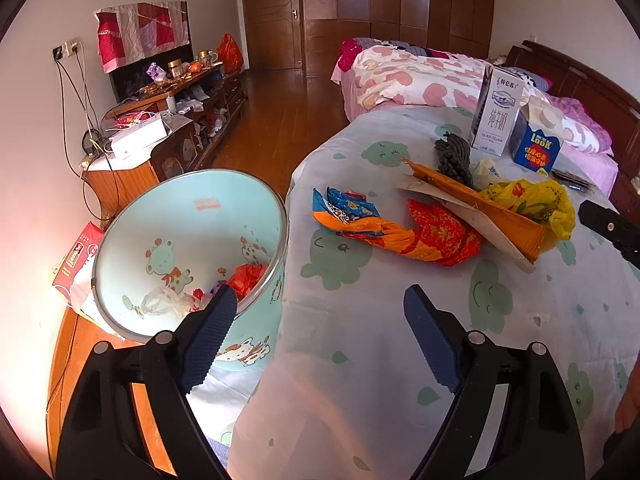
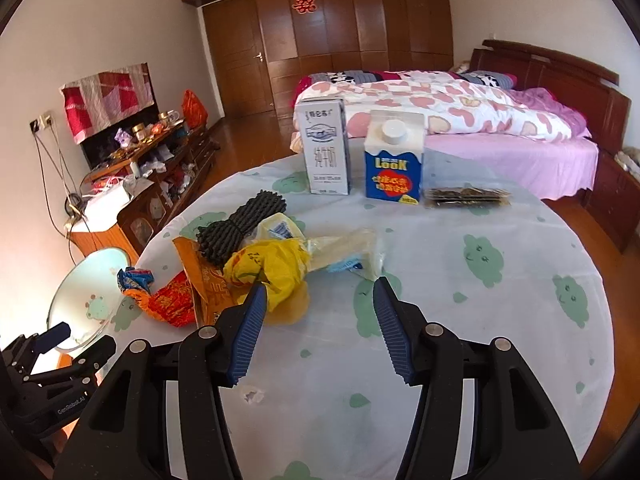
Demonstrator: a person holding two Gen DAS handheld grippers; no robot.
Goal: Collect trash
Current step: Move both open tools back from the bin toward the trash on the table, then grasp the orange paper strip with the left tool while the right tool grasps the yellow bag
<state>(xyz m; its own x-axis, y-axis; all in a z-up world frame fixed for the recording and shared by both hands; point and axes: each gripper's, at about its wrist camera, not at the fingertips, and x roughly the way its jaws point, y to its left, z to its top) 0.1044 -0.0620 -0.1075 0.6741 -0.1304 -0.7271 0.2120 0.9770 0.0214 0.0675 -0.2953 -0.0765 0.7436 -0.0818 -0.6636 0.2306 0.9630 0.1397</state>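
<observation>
A light blue trash bin [image 1: 192,216] stands beside the round table [image 1: 360,360], with a red bag [image 1: 250,276] and clear plastic inside. My left gripper [image 1: 320,306] is open and empty, over the bin's rim and the table edge. Trash lies on the table: an orange-blue wrapper [image 1: 352,216], a red wrapper [image 1: 444,232], an orange carton piece [image 1: 488,204] and a yellow bag [image 1: 536,200]. My right gripper [image 2: 318,292] is open and empty, just short of the yellow bag [image 2: 272,268] and a clear plastic wrapper [image 2: 348,248]. The bin also shows in the right wrist view [image 2: 88,292].
A milk carton [image 2: 326,148], a blue Look carton [image 2: 394,164], a dark snack packet [image 2: 468,196] and a coiled black rope [image 2: 240,224] are on the table. A bed [image 2: 500,140] is behind. A cluttered cabinet [image 1: 176,112] stands at left.
</observation>
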